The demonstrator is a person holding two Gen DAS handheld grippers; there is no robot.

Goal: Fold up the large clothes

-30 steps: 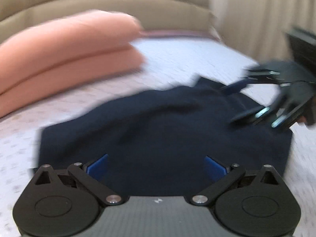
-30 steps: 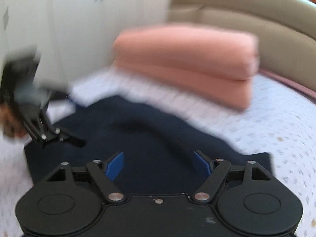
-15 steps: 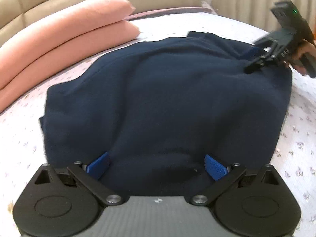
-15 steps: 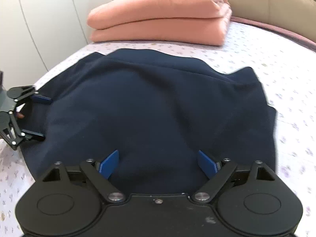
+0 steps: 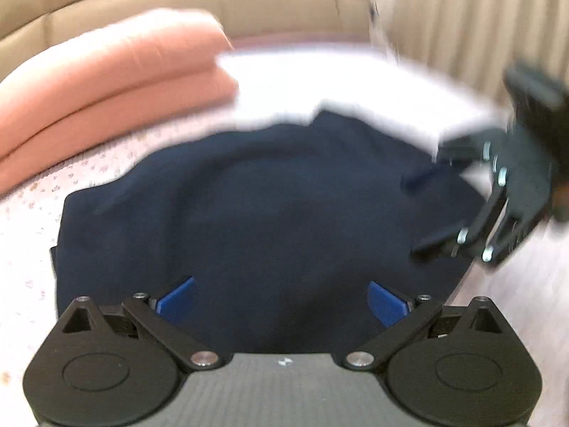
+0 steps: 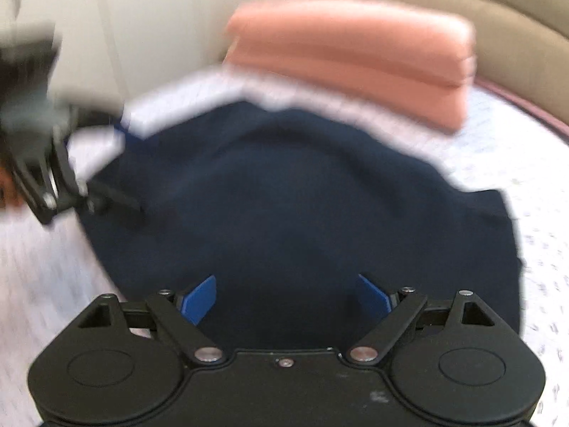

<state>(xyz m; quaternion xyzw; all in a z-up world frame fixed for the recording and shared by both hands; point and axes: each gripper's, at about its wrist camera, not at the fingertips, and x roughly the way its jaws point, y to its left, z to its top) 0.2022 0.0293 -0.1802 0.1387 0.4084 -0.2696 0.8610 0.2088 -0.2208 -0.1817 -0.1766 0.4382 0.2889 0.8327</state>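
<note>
I have both grippers spread wide and holding nothing: my left gripper (image 5: 281,297) sits low over the near edge of the dark navy garment (image 5: 270,213), and my right gripper (image 6: 286,295) hangs over the opposite side, each one visible in the other's blurred view. The garment lies spread in a rough slab on the flowered bedsheet (image 6: 515,163), with the folded pink blanket (image 5: 106,82) well behind it, so I judge I'm between folds. Next I need each gripper to pinch an edge or corner and carry it across evenly.
</note>
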